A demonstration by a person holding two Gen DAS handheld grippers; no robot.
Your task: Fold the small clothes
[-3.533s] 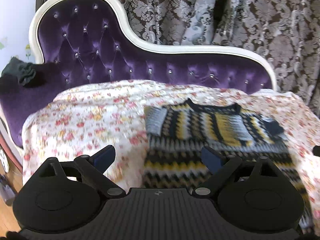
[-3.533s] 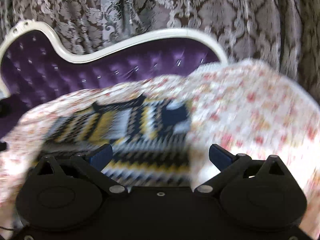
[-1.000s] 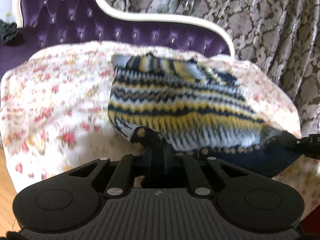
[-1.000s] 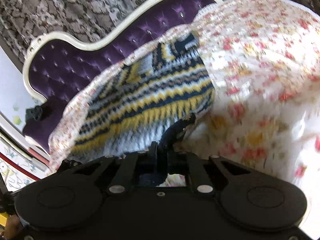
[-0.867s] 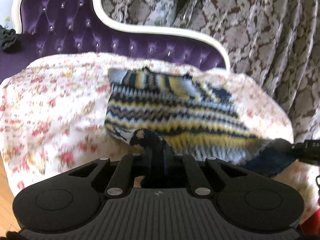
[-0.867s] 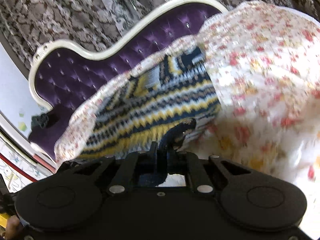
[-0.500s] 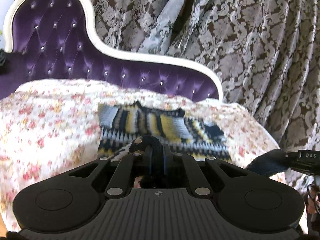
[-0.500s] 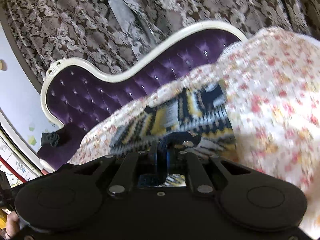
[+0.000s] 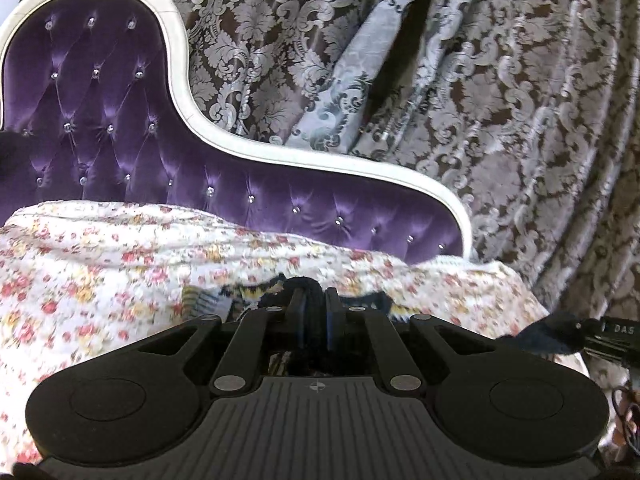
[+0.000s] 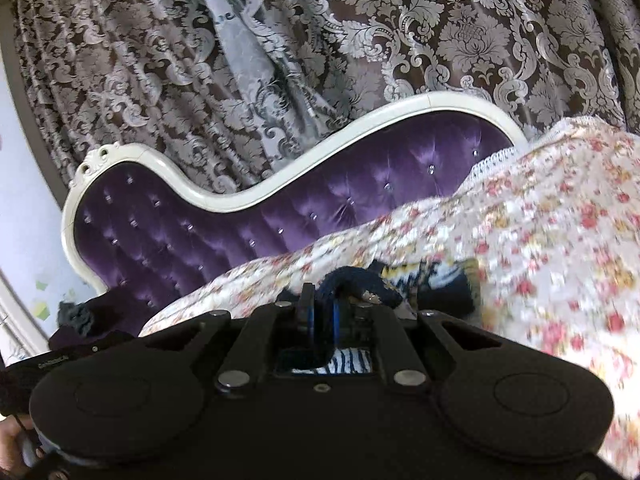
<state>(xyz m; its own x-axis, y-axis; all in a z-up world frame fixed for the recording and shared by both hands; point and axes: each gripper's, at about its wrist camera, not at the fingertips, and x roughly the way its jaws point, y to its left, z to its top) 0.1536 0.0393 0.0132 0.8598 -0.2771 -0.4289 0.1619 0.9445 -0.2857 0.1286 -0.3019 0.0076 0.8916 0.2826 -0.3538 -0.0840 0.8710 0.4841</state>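
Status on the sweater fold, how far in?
Done: each gripper has a hem corner of the knit sweater pinched. In hand: left gripper and right gripper are shut on the dark hem, lifted over the floral cover toward the collar end. Left: lay the hem down, release, finish remaining folds.

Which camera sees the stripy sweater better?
The right wrist view. There the sweater shows yellow, grey and navy stripes past the right claw, plus more under it. The left wrist view shows only small blurry bits behind the left claw. Both claws pinch its dark hem.
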